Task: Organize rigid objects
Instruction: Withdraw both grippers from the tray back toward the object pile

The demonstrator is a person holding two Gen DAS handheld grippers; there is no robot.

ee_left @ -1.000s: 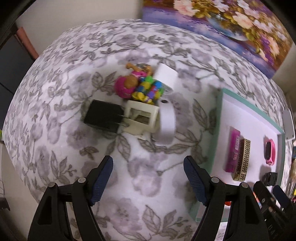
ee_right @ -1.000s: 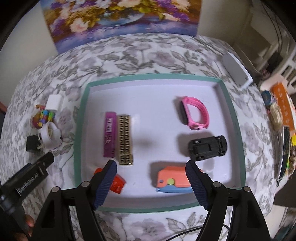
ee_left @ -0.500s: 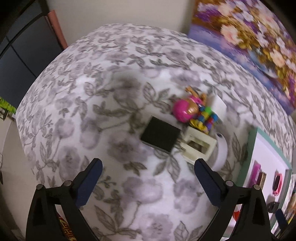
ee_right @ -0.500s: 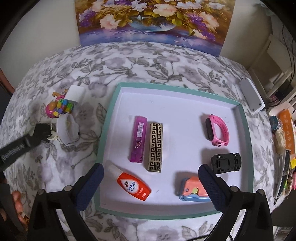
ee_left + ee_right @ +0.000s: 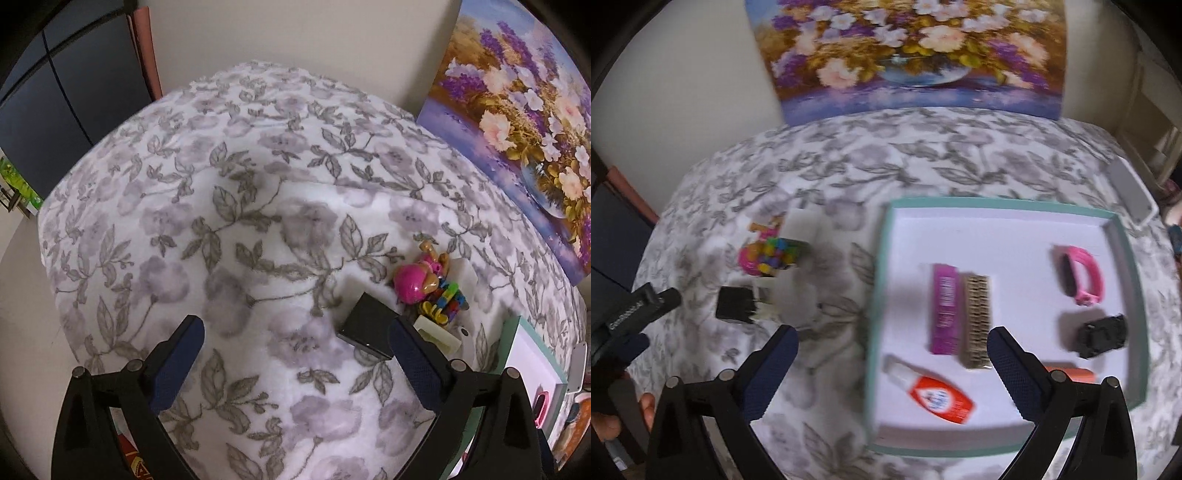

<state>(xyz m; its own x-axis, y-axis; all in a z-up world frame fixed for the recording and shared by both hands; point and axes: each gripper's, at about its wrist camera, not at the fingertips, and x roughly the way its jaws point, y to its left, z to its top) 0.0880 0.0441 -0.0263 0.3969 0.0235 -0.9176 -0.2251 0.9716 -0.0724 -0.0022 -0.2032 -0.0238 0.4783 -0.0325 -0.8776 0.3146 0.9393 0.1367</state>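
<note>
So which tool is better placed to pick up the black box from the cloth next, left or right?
Left, probably. The left tool is open and empty, and the black box lies just beside its right-hand finger. The right tool is also open and empty, but it points at the tray edge, with the box farther off.

Black handheld tongs, blue-padded

Both the left tongs (image 5: pixel 291 354) and the right tongs (image 5: pixel 892 363) have black triangular frames with cut-out windows, round silver screws at the pivots, and dark blue textured pads (image 5: pixel 177 365) (ribbed like grip tape). Left of the teal tray (image 5: pixel 877 295), the left tongs' black body bears pale, blurred lettering.
</note>
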